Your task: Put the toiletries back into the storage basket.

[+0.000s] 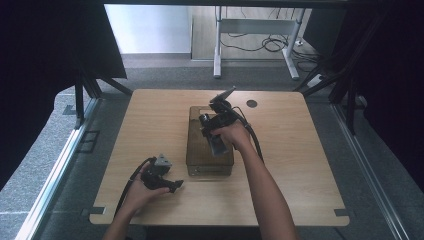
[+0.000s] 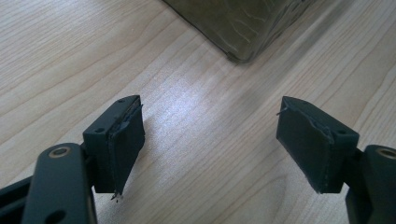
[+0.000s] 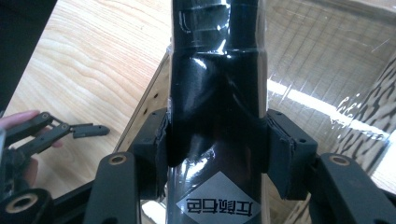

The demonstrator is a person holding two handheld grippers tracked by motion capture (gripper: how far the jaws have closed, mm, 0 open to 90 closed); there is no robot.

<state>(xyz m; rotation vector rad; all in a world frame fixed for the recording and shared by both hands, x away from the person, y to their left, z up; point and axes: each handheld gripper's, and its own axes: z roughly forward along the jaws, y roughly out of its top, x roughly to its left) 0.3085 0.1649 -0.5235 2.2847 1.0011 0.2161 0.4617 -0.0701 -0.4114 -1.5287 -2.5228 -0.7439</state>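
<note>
Right gripper view: my right tool [image 3: 217, 140] clamps black pouch [image 3: 217, 84] over clear box [image 3: 327, 60]. Left tool [image 2: 210, 140] released, idle on desk [image 2: 70, 46]. Next, I judge: lower pouch inside, release.

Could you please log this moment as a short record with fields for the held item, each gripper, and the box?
held item: black shiny pouch with a white diamond label
right gripper: shut on the pouch, above the box
left gripper: open, nothing between the jaws, low over the table
box: clear brownish, at mid-table
</note>
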